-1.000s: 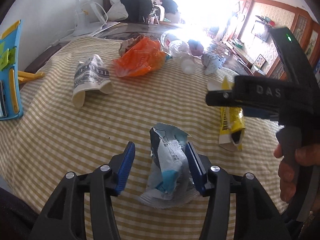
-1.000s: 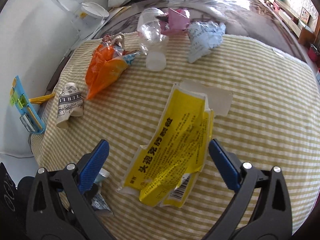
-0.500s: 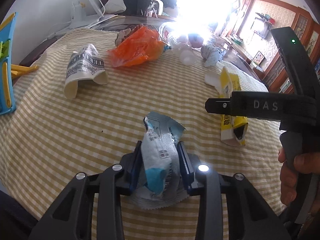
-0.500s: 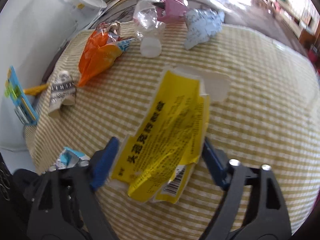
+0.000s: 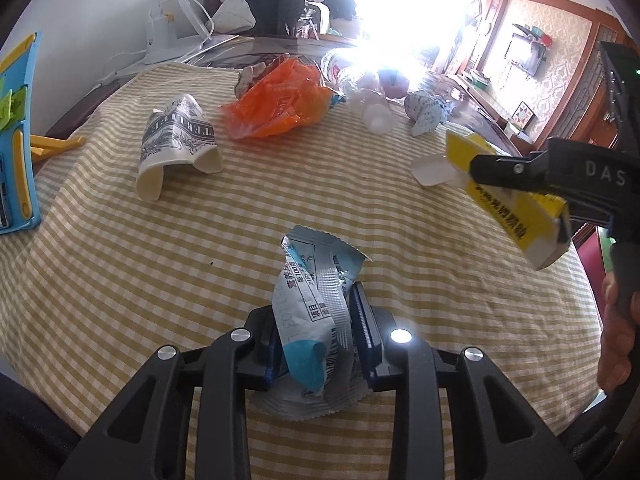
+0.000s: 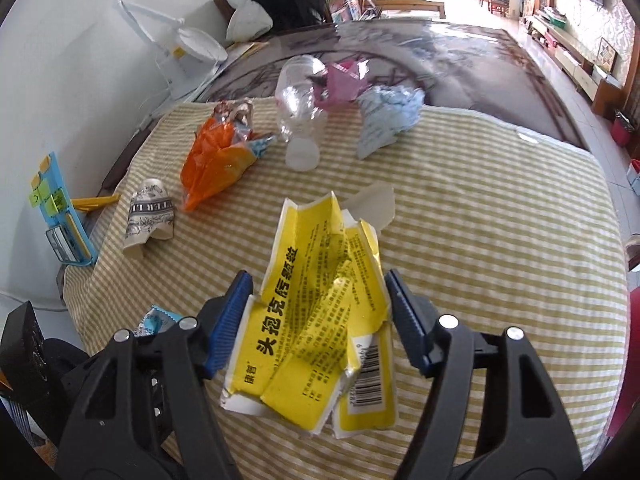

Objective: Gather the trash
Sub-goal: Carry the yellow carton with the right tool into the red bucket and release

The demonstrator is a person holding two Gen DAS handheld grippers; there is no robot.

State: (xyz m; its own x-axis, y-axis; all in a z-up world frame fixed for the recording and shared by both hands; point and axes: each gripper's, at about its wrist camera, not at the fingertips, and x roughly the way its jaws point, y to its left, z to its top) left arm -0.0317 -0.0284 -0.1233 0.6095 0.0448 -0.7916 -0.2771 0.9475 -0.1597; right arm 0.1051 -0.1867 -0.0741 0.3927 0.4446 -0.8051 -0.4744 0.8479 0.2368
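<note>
My left gripper point(image 5: 318, 334) is shut on a crumpled silver and blue wrapper point(image 5: 314, 312), just above the checked tablecloth point(image 5: 160, 260). My right gripper point(image 6: 320, 312) is shut on a flattened yellow box point(image 6: 316, 320) and holds it lifted off the cloth; the box also shows in the left wrist view point(image 5: 508, 204). The right gripper's body point(image 5: 568, 180) shows at the right of the left wrist view. The wrapper's corner shows in the right wrist view point(image 6: 154, 320).
On the cloth lie a crushed patterned paper cup point(image 5: 176, 140), an orange bag point(image 5: 280, 100), a clear plastic bottle point(image 6: 300, 100), a pink wrapper point(image 6: 344, 80) and a pale blue crumpled paper point(image 6: 384, 116). A blue organiser point(image 5: 16, 140) stands at the left edge. A white lamp point(image 6: 188, 44) stands behind.
My left gripper closed on the silver and blue wrapper. My right gripper closed on the yellow box and raised it off the cloth.
</note>
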